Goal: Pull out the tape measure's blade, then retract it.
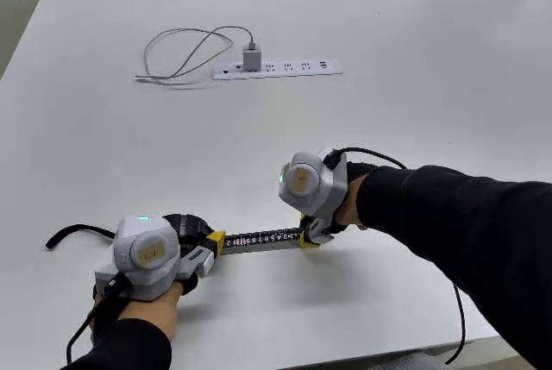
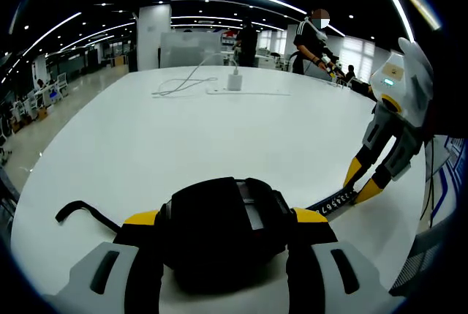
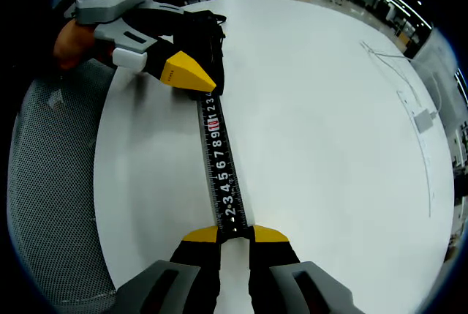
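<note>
The black tape measure case (image 1: 188, 230) rests on the white table (image 1: 388, 111) at the front left, and my left gripper (image 1: 205, 249) is shut on it. In the left gripper view the case (image 2: 223, 230) sits between the yellow-tipped jaws. A short length of dark blade (image 1: 263, 238) with white numbers runs to the right from the case. My right gripper (image 1: 309, 236) is shut on the blade's end. In the right gripper view the blade (image 3: 218, 171) leads from my right gripper (image 3: 235, 235) up to the case (image 3: 194, 39). The right gripper (image 2: 360, 182) also appears in the left gripper view.
A white power strip (image 1: 276, 68) with a grey charger (image 1: 251, 59) and looped cable (image 1: 185, 51) lies at the middle back of the table. The case's black wrist strap (image 1: 76, 233) trails left. The table's front edge (image 1: 388, 348) is close to my arms. People stand beyond the table (image 2: 311, 43).
</note>
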Demonstrator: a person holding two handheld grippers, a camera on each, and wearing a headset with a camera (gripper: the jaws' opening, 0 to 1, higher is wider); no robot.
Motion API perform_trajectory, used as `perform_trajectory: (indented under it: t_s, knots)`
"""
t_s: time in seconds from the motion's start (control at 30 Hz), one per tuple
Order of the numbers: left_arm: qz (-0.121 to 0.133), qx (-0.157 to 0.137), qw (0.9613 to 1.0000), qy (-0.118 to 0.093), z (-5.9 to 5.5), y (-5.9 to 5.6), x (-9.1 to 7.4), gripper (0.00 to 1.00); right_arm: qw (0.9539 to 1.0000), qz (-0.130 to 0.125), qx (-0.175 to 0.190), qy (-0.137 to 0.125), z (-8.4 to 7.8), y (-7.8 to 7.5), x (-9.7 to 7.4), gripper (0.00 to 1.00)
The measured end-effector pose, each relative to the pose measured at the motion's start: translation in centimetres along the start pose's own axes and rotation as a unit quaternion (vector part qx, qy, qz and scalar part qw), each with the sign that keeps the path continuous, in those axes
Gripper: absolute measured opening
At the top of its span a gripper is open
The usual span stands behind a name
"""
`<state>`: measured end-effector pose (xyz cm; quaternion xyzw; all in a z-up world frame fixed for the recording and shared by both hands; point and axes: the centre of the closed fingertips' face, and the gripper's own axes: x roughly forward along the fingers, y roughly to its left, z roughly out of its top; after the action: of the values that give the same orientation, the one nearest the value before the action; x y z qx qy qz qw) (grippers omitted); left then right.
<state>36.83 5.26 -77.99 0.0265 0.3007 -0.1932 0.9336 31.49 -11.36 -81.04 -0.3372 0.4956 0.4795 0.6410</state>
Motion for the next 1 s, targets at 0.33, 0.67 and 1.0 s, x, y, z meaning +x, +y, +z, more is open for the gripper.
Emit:
perform_trajectory:
  t_s: [0.33,0.67,1.0]
  knots:
    - [-0.003,-0.002,1.0000,-0.001,-0.04,-0.03,-0.06,0.65,1.0000,0.001,-0.001,-0.002,0.29,0.07,0.08,0.11]
    - [-0.004,-0.006,1.0000,-0.001,-0.05,-0.04,-0.04,0.64,1.0000,0.000,0.000,-0.004,0.57,0.07,0.16,0.11]
    - [-0.004,-0.003,1.0000,-0.003,-0.07,-0.12,-0.08,0.64,1.0000,0.004,-0.005,-0.002,0.94,0.17,0.26,0.11]
